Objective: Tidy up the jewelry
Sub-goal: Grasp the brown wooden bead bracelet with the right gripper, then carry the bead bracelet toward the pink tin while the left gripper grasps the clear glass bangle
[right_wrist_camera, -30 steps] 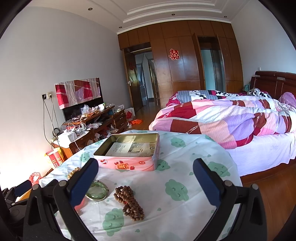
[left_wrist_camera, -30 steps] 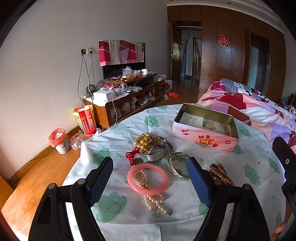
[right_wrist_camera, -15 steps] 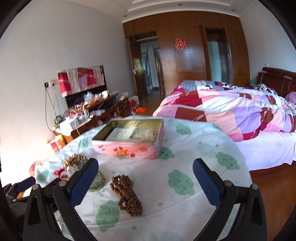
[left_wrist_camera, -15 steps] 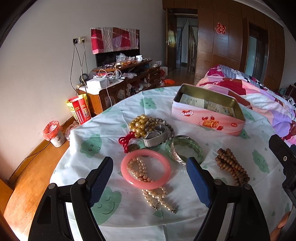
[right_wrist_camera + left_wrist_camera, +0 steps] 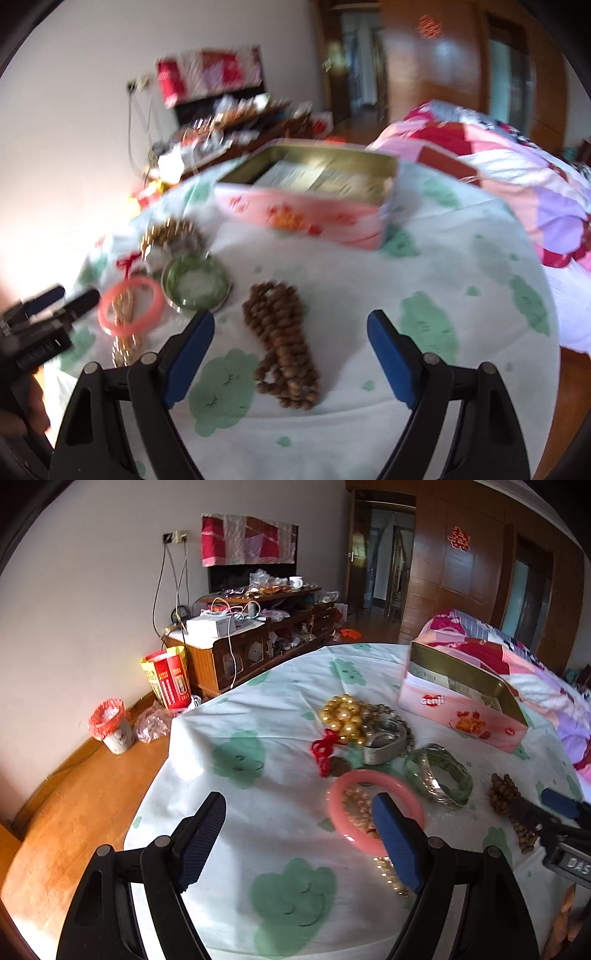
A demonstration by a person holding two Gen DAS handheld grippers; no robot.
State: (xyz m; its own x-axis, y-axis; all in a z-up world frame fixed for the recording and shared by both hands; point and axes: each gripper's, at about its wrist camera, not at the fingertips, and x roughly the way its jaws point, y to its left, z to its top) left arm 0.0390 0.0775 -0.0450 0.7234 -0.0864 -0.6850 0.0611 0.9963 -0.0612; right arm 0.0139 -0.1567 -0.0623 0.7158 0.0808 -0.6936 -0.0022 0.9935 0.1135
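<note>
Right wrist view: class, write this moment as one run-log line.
right gripper: open, jaws just closing, empty | above: brown beads | left gripper: open | tin: open

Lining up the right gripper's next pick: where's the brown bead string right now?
In the right wrist view the brown bead string lies on the tablecloth, between and ahead of the open fingers, right of the green bangle.

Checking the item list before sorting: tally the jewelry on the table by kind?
Bangles: 2, pink bangle and green bangle
Bead strings: 4, gold beads, brown beads, pearl string, grey beads
Metal watch band: 1
Red cord charm: 1
Total: 8
</note>
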